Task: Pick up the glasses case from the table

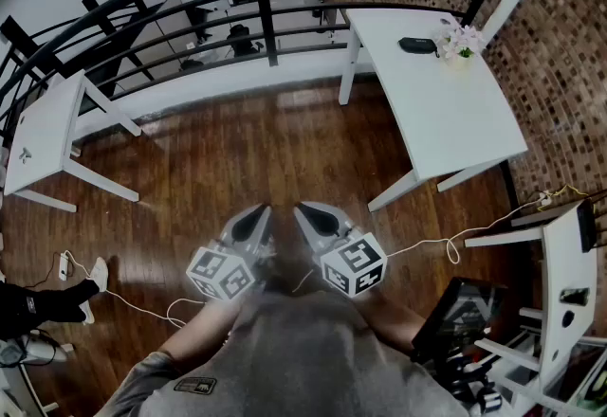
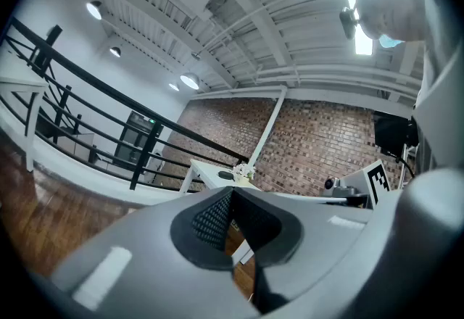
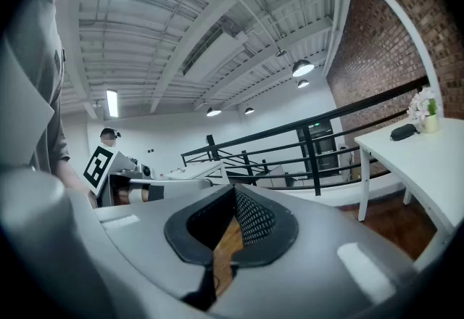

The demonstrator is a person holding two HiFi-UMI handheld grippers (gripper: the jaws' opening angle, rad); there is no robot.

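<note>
a: where's the thing you're after?

b: the glasses case (image 1: 417,45) lies at the far end of the white table (image 1: 455,121), off to my right. it's just beside a small pot of flowers (image 1: 460,41) and well apart from both my grippers.

a: and the grippers?

b: my left gripper (image 1: 260,214) and my right gripper (image 1: 303,212) hang close to my body over the wooden floor (image 1: 237,150), tips near each other. both are clenched on nothing. in each gripper view the pads meet at the tip, with only floor showing through the gap below.

a: so which step is this?

b: the approach, i'd judge. none of the pick is done yet. the table is on my right, so i'd use the right gripper, whose view shows the case near the table's far edge.

a: how do you do it well?

b: i'd spread the jaws on the way in, not above the case. then i'd come in low and take it across its narrow width, at the middle. it looks smooth and rounded, so it may slip from a grip near one end. i'd close firmly and lift straight up.

a: anything to mind?

b: the flowers. i'd come from the side away from the pot and keep my left gripper back.
</note>
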